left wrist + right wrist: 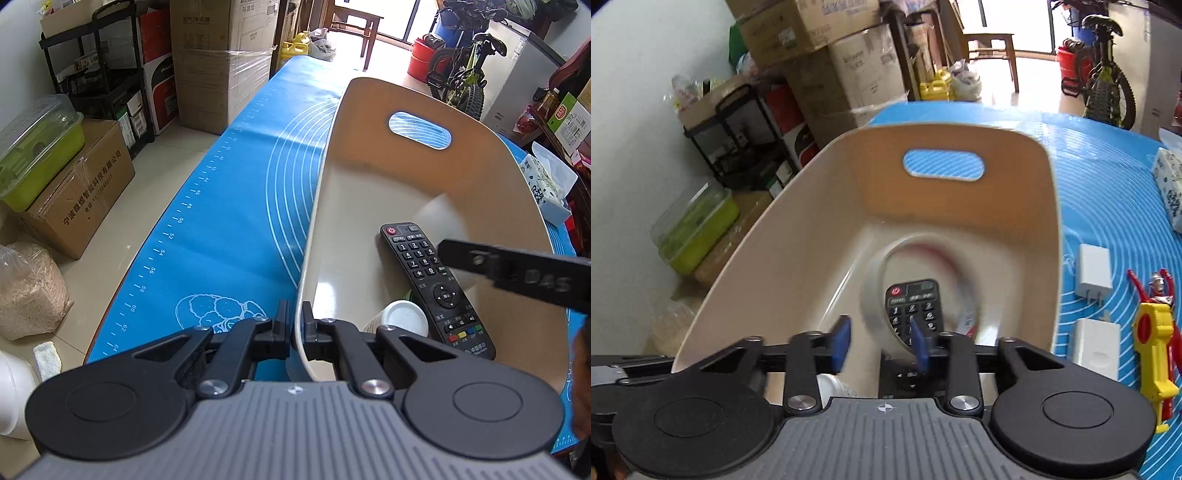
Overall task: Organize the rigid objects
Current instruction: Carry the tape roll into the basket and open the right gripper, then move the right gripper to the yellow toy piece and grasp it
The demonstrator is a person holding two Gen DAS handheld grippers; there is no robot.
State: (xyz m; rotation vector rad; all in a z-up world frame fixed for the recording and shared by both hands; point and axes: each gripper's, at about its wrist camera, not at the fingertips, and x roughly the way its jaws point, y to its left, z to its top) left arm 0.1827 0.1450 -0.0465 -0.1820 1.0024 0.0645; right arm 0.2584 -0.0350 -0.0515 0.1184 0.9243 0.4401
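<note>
A beige bin (369, 110) (757, 236) with a handle slot stands on the blue mat (229, 221). My left gripper (295, 332) is shut on the bin's near-left rim. Inside the bin lie a black remote (436, 288) (916, 302) and a white-capped bottle (404, 317). My right gripper (881, 343) is open above the bin. A blurred roll of clear tape (875, 291) is in mid-air just beyond its blue pads (841, 341), free of them. The right gripper's finger (517, 269) shows in the left wrist view over the bin.
On the mat right of the bin lie two white chargers (1093, 273) (1095, 347), a yellow-red toy (1156, 339) and a tissue pack (1171, 184). Boxes, a shelf and a green container (37, 151) stand on the floor to the left. A bicycle (465, 74) stands at the far end.
</note>
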